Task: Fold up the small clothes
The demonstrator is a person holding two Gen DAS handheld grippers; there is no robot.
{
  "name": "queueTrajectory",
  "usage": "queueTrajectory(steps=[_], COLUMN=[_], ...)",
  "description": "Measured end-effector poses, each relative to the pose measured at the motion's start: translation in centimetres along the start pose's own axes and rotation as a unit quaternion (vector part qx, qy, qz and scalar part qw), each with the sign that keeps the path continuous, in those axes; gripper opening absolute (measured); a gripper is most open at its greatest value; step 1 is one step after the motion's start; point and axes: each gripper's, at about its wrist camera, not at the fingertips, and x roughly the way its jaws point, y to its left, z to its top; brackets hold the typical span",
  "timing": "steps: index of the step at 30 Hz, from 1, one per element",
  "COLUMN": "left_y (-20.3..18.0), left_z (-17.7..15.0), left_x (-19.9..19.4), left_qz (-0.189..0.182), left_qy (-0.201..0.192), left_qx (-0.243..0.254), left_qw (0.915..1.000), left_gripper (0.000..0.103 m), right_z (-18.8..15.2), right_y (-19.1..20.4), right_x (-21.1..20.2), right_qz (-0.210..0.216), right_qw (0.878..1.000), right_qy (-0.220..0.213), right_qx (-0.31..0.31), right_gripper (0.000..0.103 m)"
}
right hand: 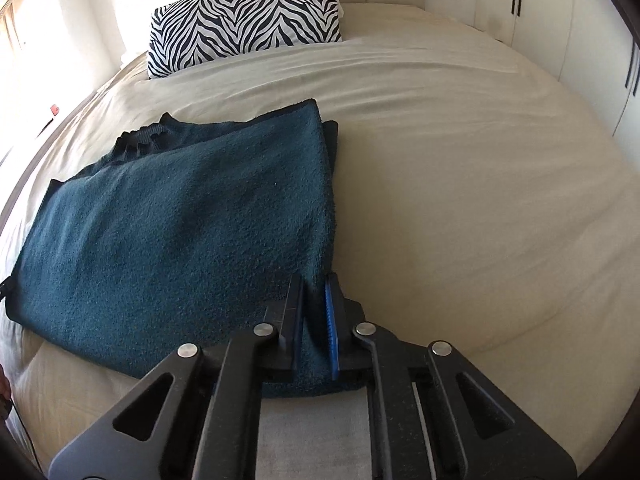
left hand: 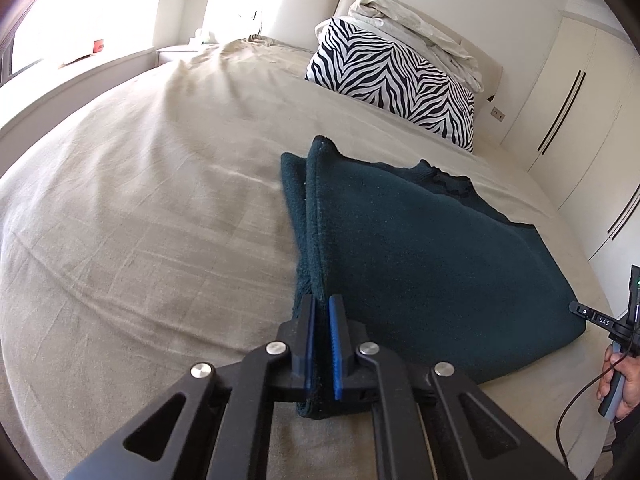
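A dark teal fleece garment (left hand: 420, 248) lies on the beige bed sheet (left hand: 140, 220), folded over itself with its ribbed collar at the far side. My left gripper (left hand: 321, 304) is shut on the garment's left near edge, cloth pinched between the blue pads. In the right wrist view the same garment (right hand: 180, 232) spreads to the left, and my right gripper (right hand: 315, 280) is shut on its right near edge. The right gripper's handle and the hand show at the right edge of the left wrist view (left hand: 616, 344).
A zebra-print pillow (left hand: 396, 80) lies at the head of the bed with a pile of white bedding (left hand: 420, 28) on it. White wardrobe doors (left hand: 580, 128) stand on the right. A window sill (left hand: 80, 60) runs along the left.
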Motion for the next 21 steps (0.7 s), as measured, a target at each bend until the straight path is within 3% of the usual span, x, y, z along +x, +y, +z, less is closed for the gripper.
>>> queueTrajectory(steps=[9, 21], left_y=[0.8, 2.0], left_z=[-0.4, -2.5], left_x=[-1.1, -0.4], left_qz=[-0.015, -0.016], left_qy=[0.003, 0.032], left_qx=[-0.014, -0.027], left_qw=[0.9998, 0.9990], left_gripper=[0.006, 0.006], right_z=[-0.5, -2.0], right_y=[0.0, -1.9], right_x=[-1.4, -1.1], right_qz=[0.002, 0.025], right_qw=[1.000, 0.999], right_qy=[-0.012, 0.003], right_qx=[-0.003, 0.031], right_gripper=[0.006, 0.006])
